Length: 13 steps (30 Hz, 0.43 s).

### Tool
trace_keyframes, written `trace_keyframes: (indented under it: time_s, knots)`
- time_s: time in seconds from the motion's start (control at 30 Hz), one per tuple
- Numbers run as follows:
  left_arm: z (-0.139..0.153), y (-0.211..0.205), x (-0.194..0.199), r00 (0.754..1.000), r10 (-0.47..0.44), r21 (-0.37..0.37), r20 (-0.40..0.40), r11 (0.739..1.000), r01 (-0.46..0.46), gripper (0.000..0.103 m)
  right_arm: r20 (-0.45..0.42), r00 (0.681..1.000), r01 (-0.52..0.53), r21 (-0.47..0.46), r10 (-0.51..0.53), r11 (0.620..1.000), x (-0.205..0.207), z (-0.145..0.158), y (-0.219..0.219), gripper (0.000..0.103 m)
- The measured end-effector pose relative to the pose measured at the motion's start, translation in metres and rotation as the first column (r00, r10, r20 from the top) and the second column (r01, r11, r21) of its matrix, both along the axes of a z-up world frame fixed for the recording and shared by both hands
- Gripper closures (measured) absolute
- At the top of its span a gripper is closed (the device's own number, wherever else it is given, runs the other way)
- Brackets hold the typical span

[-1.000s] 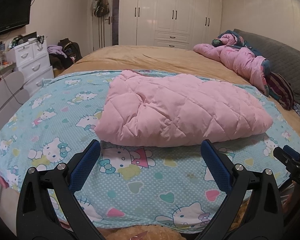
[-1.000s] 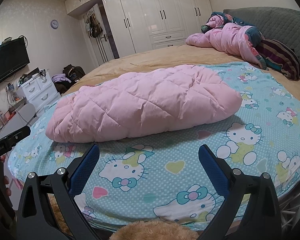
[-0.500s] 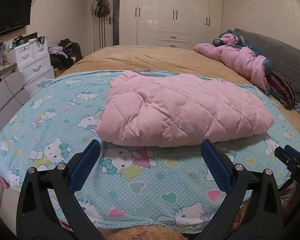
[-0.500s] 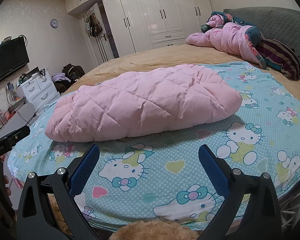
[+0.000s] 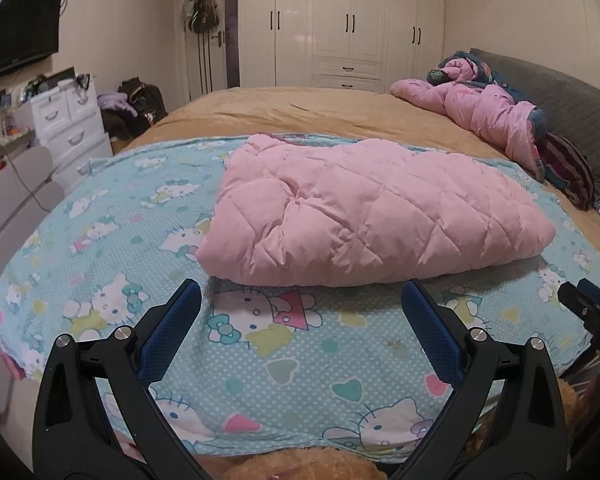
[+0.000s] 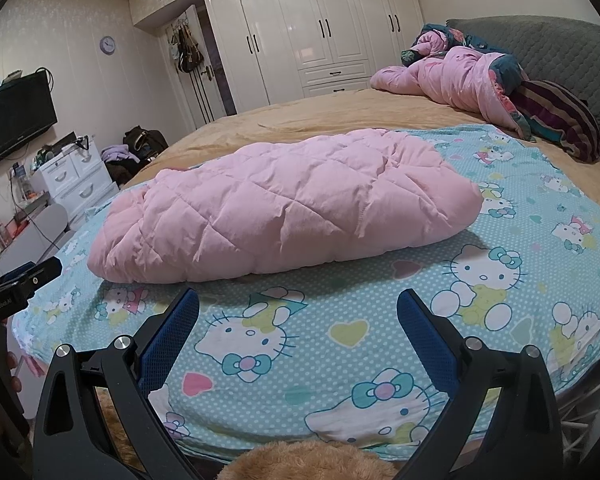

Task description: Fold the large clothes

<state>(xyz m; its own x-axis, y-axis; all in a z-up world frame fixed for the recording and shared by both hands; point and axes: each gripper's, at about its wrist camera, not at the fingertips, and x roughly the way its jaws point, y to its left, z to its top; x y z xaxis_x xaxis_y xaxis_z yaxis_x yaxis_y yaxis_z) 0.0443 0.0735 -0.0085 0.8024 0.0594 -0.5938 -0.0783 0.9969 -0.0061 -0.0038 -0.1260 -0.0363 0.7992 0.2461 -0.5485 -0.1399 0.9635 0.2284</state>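
The left gripper (image 6: pixel 20 284), seen from the right wrist, bears small white lettering, too blurred to read. No other text is legible.

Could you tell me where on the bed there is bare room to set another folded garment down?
Free: the patterned sheet right of the pink quilted coat, the strip before it, and the tan bedspread behind. Crowded: the headboard end, with the bedding heap.
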Motion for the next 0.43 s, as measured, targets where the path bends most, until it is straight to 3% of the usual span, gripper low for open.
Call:
trace_keyframes:
  time_s: [0.1, 0.17, 0.27, 0.37, 0.43]
  knots:
    - [-0.005, 0.001, 0.001, 1.000, 0.002, -0.004, -0.015, 1.000, -0.002, 0.009, -0.001, 1.000, -0.001, -0.003, 0.001, 1.000, 0.000, 0.000, 0.000, 0.004]
    - [-0.008, 0.007, 0.002, 1.000, -0.010, -0.049, -0.021, 0.999, 0.009, 0.009, -0.005, 1.000, 0.000, 0.004, 0.000, 1.000, 0.001, 0.000, -0.001, 0.004]
    - [-0.012, 0.025, 0.007, 0.999, 0.033, -0.053, -0.035, 0.998, -0.035, 0.009, -0.001, 1.000, 0.018, 0.083, -0.018, 0.996, -0.001, 0.001, -0.019, 0.004]
    - [-0.019, 0.070, 0.018, 0.990, 0.119, -0.086, -0.076, 0.988, -0.126, 0.009, 0.005, 0.987, 0.161, 0.061, -0.162, 0.985, -0.002, 0.000, -0.079, 0.004]
    - [-0.022, 0.122, 0.029, 0.972, 0.213, -0.094, -0.095, 0.971, -0.221, 0.009, -0.030, 0.952, 0.307, 0.067, -0.306, 0.949, -0.006, -0.007, -0.136, 0.004]
